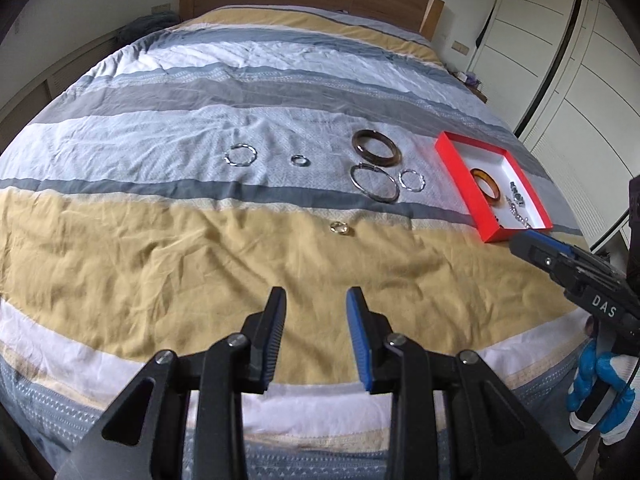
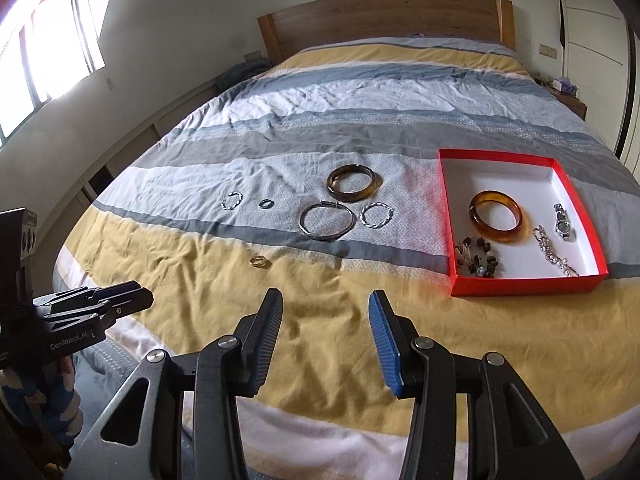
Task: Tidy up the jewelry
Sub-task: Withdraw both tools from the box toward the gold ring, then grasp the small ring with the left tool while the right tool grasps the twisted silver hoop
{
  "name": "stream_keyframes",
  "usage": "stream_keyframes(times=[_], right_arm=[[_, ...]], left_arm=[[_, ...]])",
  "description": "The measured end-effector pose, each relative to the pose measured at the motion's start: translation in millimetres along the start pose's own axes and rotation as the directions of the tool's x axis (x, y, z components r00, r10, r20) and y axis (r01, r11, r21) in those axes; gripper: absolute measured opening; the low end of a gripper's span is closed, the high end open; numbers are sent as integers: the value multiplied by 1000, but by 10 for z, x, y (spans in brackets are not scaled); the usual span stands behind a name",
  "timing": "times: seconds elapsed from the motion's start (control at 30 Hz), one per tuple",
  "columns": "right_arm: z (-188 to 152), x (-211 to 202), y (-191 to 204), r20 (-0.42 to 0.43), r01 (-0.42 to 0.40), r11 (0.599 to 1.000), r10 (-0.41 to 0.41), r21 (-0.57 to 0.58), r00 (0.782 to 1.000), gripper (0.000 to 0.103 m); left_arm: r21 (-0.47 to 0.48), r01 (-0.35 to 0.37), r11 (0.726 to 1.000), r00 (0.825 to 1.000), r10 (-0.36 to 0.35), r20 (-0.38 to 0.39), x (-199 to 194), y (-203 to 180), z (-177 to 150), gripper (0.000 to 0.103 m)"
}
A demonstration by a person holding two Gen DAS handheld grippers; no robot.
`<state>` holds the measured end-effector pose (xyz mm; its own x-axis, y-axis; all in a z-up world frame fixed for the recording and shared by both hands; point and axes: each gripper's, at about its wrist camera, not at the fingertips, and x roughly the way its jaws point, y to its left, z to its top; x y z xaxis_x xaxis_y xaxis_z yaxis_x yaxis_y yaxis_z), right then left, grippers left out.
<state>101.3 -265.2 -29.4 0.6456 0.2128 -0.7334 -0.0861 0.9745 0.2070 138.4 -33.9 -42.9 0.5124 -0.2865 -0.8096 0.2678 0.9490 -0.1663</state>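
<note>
1. My left gripper (image 1: 316,300) hung over the yellow band at the near edge of the bed (image 1: 160,264), its fingers spread with nothing between them.
2. From it, the small gold ring (image 1: 341,227) lay straight ahead, well apart and slightly right of centre, flat on the yellow stripe.
3. Beyond the ring, on the pale stripe, lay a twisted silver bangle (image 1: 241,155), a small ring (image 1: 300,160), a dark bangle (image 1: 376,147), a thin metal hoop (image 1: 374,182) touching it, and another twisted bangle (image 1: 412,180).
4. My right gripper (image 2: 326,306) also stood spread and empty; the gold ring lay ahead and left of it.
5. The red box (image 2: 520,282) sat ahead-right, nearer my right hand, already holding an amber bangle (image 2: 496,218), a watch (image 2: 563,224), a chain and beads.
6. I judged the left hand better lined up for the ring.
</note>
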Motion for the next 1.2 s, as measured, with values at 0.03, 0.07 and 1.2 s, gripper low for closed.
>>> stream_keyframes(times=[0.03,0.07,1.2], right_arm=[[37,93,-28,-7,4,1000,-4,2,1000,45],[76,187,-59,-15,7,1000,-7,5,1000,45],[738,1440,-493,-96,100,995,-97,21,991,25]], left_arm=[[9,6,1000,1000,-6,-6,94,-25,34,30],[16,15,1000,1000,-15,-13,176,-38,69,30],[42,70,997,997,-68,-40,1222,-81,398,21]])
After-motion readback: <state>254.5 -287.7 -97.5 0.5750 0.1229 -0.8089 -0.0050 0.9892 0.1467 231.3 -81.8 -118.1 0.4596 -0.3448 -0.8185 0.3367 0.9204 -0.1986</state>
